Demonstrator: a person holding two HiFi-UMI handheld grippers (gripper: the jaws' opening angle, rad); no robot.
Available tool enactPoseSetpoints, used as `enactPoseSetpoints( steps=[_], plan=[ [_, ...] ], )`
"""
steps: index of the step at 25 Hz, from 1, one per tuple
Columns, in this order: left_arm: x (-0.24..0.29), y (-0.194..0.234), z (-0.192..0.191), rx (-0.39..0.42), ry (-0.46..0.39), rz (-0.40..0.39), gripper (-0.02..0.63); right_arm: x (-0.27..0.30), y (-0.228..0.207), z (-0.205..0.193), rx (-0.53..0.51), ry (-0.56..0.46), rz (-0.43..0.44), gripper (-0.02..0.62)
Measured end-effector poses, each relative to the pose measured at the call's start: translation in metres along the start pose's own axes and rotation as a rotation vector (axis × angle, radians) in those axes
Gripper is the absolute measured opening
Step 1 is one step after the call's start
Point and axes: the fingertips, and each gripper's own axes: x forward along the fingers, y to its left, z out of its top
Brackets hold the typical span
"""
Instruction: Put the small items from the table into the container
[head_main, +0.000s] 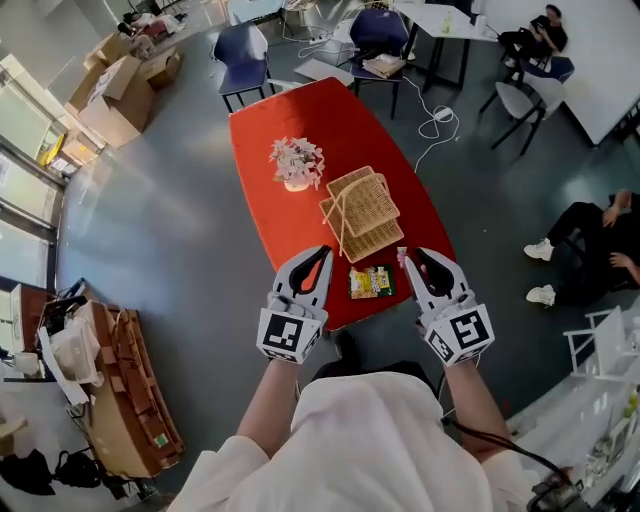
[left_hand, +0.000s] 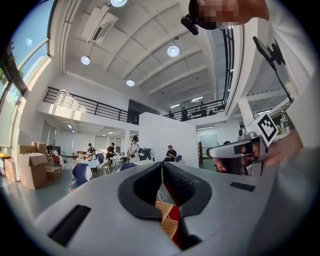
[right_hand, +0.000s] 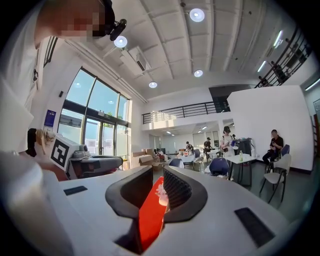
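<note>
Red table (head_main: 270, 150), flat green-yellow packet (head_main: 371, 282) lying between left gripper (head_main: 320, 256), jaws clenched, and right gripper (head_main: 410, 257), jaws slightly parted, both empty.

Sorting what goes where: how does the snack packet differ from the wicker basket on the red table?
The wicker basket is tan and woven; the snack packet is printed green and yellow. The basket is far larger than the packet. The basket sits mid-table, the packet near the person's edge. Both rest on the red table.

Bare tabletop (head_main: 285, 235) left of wicker basket (head_main: 362, 212)
</note>
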Motion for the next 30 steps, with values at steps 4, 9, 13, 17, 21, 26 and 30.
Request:
enactPoseSetpoints(
  steps=[4,9,13,17,21,26,30],
  plan=[
    [0.023,0.018,-0.008,-0.011,-0.001,-0.023,0.008,0.021,-0.010,-0.004,-0.006,0.015,-0.010,0.057],
    [0.040,0.025,-0.014,-0.057,0.017,-0.009,0.008,0.035,-0.031,-0.010,-0.006,0.035,0.004,0.057],
    [0.047,0.028,-0.028,-0.054,0.024,0.024,0.008,0.045,-0.040,-0.020,-0.009,0.062,0.043,0.057],
    [0.050,0.024,-0.049,-0.100,0.052,0.061,0.008,0.052,-0.045,-0.046,-0.022,0.115,0.098,0.057],
    [0.048,0.023,-0.085,-0.099,0.101,0.084,0.008,0.060,-0.050,-0.085,-0.001,0.188,0.138,0.057],
    [0.043,0.026,-0.140,-0.159,0.174,0.131,0.008,0.075,-0.056,-0.145,0.009,0.294,0.166,0.057],
    [0.036,0.024,-0.186,-0.225,0.240,0.168,0.008,0.082,-0.064,-0.211,0.019,0.417,0.177,0.057]
  ],
)
